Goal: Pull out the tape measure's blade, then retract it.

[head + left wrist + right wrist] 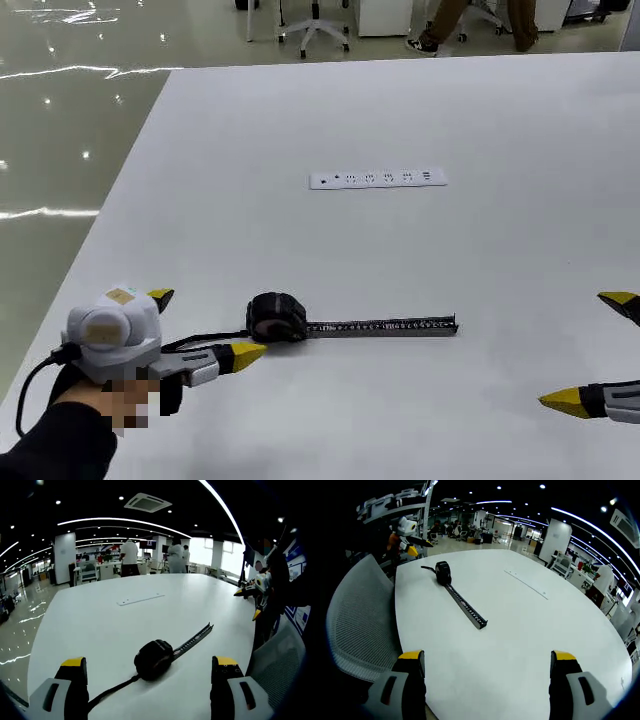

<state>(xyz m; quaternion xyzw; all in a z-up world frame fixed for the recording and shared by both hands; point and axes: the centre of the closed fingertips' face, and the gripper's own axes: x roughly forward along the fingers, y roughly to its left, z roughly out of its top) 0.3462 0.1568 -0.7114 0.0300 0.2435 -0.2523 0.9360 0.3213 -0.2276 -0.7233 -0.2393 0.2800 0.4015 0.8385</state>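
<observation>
At the left of the head view, my left gripper sits low over the white table. Its 2 yellow-tipped jaws are spread wide and hold nothing. The black tape measure lies on the table just to the right of those tips. In the left gripper view it sits between the 2 jaws and a little ahead of them, touching neither. A thin black cord trails from the case back toward one jaw; I cannot tell whether it touches it.

The blade is out of the case and lies flat on the table, running straight to the right, with its end pointing toward my other gripper. Farther across the table a white power strip lies flat, well apart from the tape measure.

At the right edge of the head view, my right gripper has its 2 jaws spread apart and empty, well apart from the blade's end. In the right gripper view the blade's end is the part nearer my jaws and the case lies beyond it. A grey mesh chair stands at the table's edge.
</observation>
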